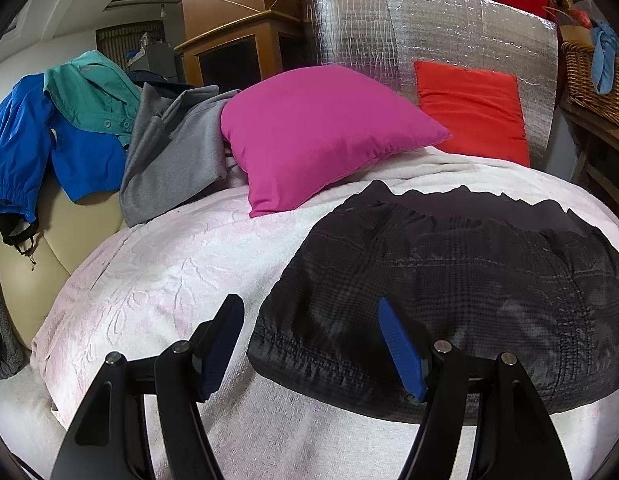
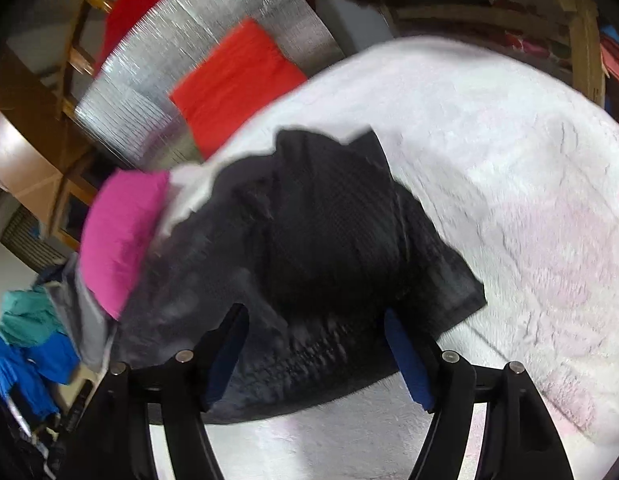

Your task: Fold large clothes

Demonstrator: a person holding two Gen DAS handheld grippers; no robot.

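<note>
At lower right of the left wrist view lies a black garment (image 1: 449, 288) with a faint grey plaid check, on a white blanket (image 1: 157, 280) embossed with a pale pink leaf pattern. Above it sit a magenta pillow (image 1: 321, 136) and a red-orange cushion (image 1: 473, 112) against a silver foil sheet (image 1: 389, 36) with a grid texture. At upper left hang a royal blue jacket (image 1: 25, 148), a teal shirt (image 1: 93, 96) and a grey sweatshirt (image 1: 177, 152).

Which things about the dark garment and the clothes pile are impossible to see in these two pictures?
- Dark garment, left wrist view: its right end is cut off by the picture edge.
- Same garment, right wrist view: motion blur hides its weave and folds.
- Grey garment: the pink pillow covers its right part.
- Clothes pile, right wrist view: blurred, at the edge.
</note>
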